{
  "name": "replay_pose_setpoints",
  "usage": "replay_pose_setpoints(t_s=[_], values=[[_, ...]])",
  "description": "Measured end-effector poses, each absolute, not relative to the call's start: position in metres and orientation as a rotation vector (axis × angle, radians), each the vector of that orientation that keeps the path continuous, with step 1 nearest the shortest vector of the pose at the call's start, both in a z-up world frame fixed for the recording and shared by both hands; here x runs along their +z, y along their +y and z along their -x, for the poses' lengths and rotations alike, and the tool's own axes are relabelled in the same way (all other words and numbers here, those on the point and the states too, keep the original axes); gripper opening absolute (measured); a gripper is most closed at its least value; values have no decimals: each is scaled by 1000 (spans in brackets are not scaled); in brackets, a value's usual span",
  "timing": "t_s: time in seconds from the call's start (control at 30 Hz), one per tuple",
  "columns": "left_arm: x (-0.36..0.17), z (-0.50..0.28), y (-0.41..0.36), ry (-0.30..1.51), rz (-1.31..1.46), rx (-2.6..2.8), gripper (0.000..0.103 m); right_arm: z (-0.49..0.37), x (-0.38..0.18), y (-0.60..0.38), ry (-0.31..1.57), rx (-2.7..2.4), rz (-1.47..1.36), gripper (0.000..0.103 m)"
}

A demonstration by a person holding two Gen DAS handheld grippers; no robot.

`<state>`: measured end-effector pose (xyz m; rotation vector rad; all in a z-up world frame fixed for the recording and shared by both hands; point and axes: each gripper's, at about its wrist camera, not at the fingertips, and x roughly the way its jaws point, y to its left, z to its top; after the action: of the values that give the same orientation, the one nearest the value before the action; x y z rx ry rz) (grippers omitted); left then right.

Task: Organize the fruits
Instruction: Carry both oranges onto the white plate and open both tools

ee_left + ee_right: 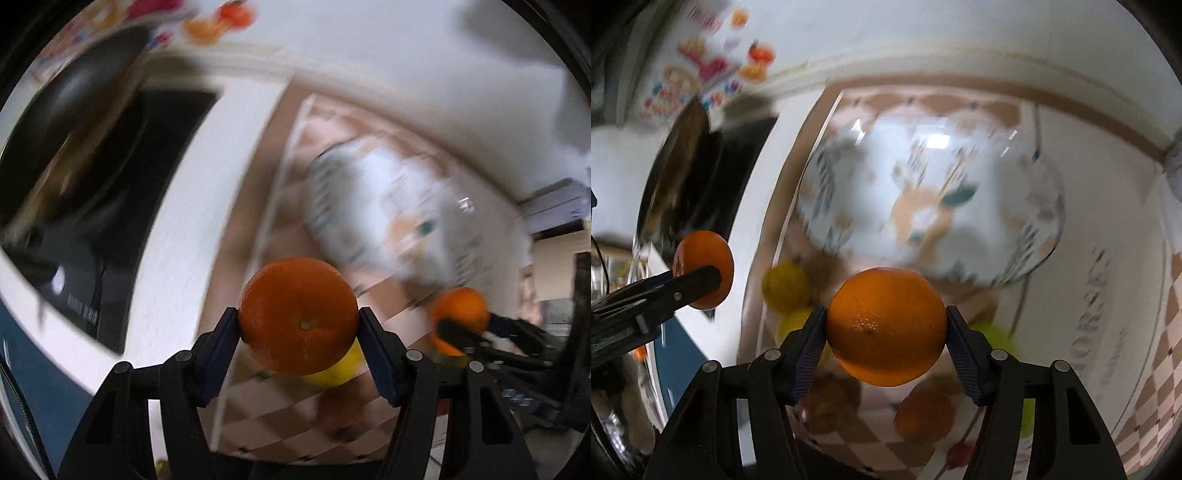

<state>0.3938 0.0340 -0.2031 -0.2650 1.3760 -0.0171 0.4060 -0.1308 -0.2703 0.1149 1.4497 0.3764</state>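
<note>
Oranges, two, one (pixel 298 315) in left gripper (pixel 298 325), one (pixel 886 325) in right gripper (pixel 886 326)

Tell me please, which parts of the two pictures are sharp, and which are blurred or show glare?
Left wrist view: the held orange and the left gripper are sharp; the patterned bowl and the pan are smeared.
Right wrist view: its orange is sharp; the bowl is blurred, with white glare inside; edges curve from fisheye.

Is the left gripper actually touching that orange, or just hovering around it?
Touching. In the left wrist view, the left gripper has both blue pads pressed flat against opposite sides of the orange, with no gap showing on either side.
</note>
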Motion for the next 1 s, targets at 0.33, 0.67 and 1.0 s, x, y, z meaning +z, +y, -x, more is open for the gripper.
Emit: replay_pose_setpoints(t_s=[0.33,0.67,1.0], values=[[-258,-528,-17,1544,328,-181,62,-501,-314,-160,1496,252,-124,65],[-310,-557,-36,1699,288,-168,63,-534,-348,-167,1562,238,-71,65],[-303,-547,-33,1720,273,-152,63,-549,-351,-177,1597,223,-109,85]])
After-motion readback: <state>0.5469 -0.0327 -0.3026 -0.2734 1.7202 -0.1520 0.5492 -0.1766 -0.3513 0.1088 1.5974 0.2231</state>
